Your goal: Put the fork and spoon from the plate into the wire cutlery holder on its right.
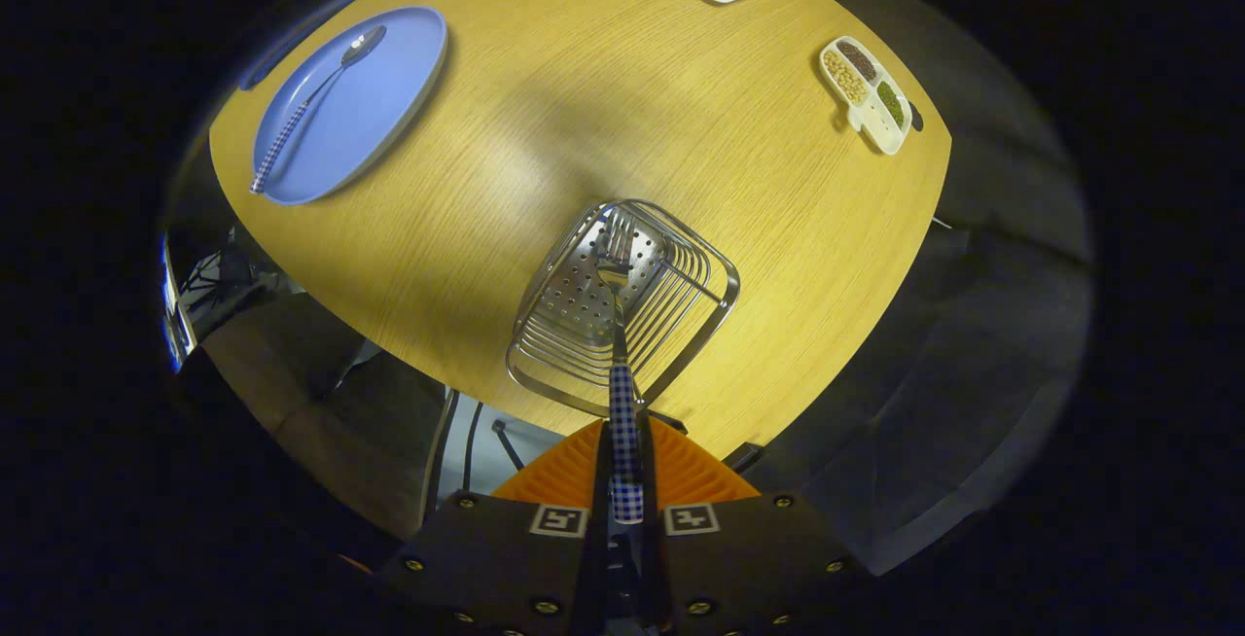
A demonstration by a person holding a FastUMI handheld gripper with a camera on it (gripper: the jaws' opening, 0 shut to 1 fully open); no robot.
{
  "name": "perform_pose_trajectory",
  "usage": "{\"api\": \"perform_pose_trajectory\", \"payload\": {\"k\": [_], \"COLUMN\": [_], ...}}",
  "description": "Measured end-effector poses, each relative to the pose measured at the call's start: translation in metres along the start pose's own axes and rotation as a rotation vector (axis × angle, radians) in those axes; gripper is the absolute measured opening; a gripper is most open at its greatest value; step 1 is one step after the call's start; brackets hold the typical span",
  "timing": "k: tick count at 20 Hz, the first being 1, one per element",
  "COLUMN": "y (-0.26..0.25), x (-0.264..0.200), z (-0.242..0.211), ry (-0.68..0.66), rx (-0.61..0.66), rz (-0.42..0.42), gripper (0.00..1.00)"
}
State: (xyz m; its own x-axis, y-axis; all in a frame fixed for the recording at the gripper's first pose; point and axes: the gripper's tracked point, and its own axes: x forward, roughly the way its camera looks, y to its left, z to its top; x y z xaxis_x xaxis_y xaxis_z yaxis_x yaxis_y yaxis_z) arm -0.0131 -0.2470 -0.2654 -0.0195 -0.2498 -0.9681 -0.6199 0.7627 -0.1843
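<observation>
The spoon (316,96) lies on the blue plate (389,111), well to the left of the wire cutlery holder (622,310), waiting for its turn. The hand-held gripper (624,480) pinches the fork (619,344) by its checked handle. The fork hangs prongs down, right over the holder's open top, so it can drop in. On the tabletop (603,111), beyond the holder to the right, sits a little snack tray (866,94).

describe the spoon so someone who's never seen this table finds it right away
On the round wooden table, look beyond the tongs, which are shut on the fork over the wire cutlery holder, to the blue plate. The spoon lies alone on it, with a checked handle.
</observation>
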Motion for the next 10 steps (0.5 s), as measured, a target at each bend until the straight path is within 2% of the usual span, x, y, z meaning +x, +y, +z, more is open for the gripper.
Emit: {"api": "perform_pose_trajectory", "payload": {"k": [1,3,4,5,7,10], "y": [-0.001,-0.007,-0.004,-0.002,0.004,0.015], "x": [-0.004,-0.016,-0.025,-0.029,-0.036,-0.047], "z": [0.000,0.008,0.010,0.010,0.008,0.007], "ry": [-0.022,-0.119,-0.159,-0.190,-0.224,-0.265], "rx": [0.016,0.047,0.082,0.108,0.131,0.177], "rz": [-0.020,-0.068,-0.075,-0.076,-0.085,-0.083], "gripper": [0.38,0.40,0.50,0.72,0.98,0.96]}}
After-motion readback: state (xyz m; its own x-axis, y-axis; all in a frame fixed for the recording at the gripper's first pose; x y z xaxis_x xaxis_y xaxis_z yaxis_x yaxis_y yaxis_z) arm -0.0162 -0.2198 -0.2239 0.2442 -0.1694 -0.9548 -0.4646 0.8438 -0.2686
